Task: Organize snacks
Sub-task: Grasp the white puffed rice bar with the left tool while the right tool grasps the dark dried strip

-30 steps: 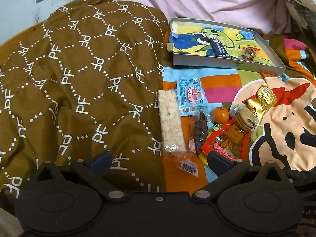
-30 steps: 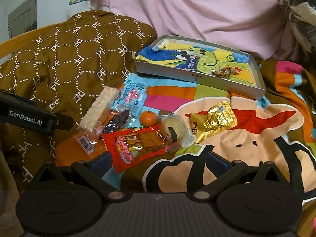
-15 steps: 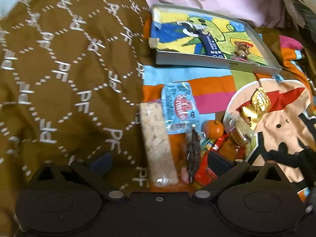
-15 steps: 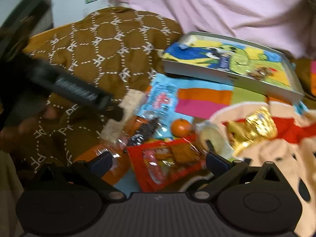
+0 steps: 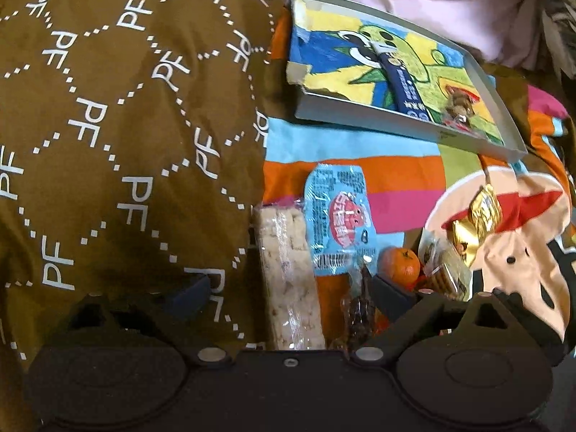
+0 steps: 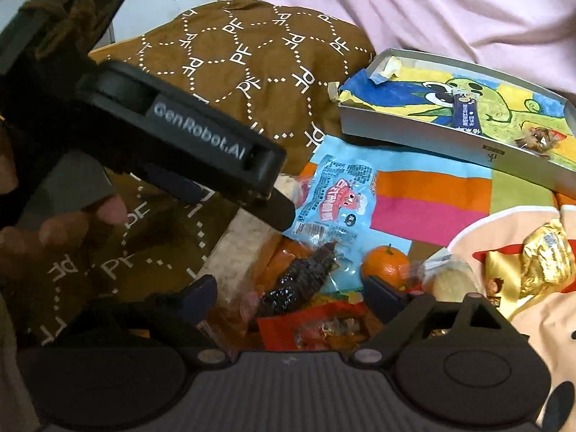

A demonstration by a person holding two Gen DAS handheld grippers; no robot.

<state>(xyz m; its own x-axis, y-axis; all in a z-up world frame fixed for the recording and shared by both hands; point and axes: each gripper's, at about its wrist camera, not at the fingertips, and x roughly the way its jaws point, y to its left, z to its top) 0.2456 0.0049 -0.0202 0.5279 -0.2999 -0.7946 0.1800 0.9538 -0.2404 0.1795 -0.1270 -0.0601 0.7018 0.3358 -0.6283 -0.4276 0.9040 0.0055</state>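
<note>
Black jaws of left gripper [image 5: 288,293] and right gripper [image 6: 289,293] are closing slightly, gripping nothing, over the snack pile [image 6: 324,248]. Beyond, the tray [image 6: 424,136] is holding two items; most remain.

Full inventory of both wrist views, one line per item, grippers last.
Grey shallow cardboard box: 1, grey, cartoon lining, far right on bedding.
Dark blue stick packet: 1, in box.
Brown wrapped candy: 1, in box, right end.
Pale rice-crisp bar in clear wrap: 1, beige, between left gripper's fingers.
Light blue snack pouch: 1, blue with red logo, beside bar.
Dark dried-fruit strip in clear wrap: 1, between right gripper's fingers.
Orange tangerine: 1, centre.
Round biscuit in clear wrap: 1, right of tangerine.
Gold foil packet: 1, right.
Red snack packet: 1, nearest.
Brown patterned blanket: 1, left.
Left gripper: open, jaws just narrowing.
Right gripper: open, jaws just narrowing.
</note>
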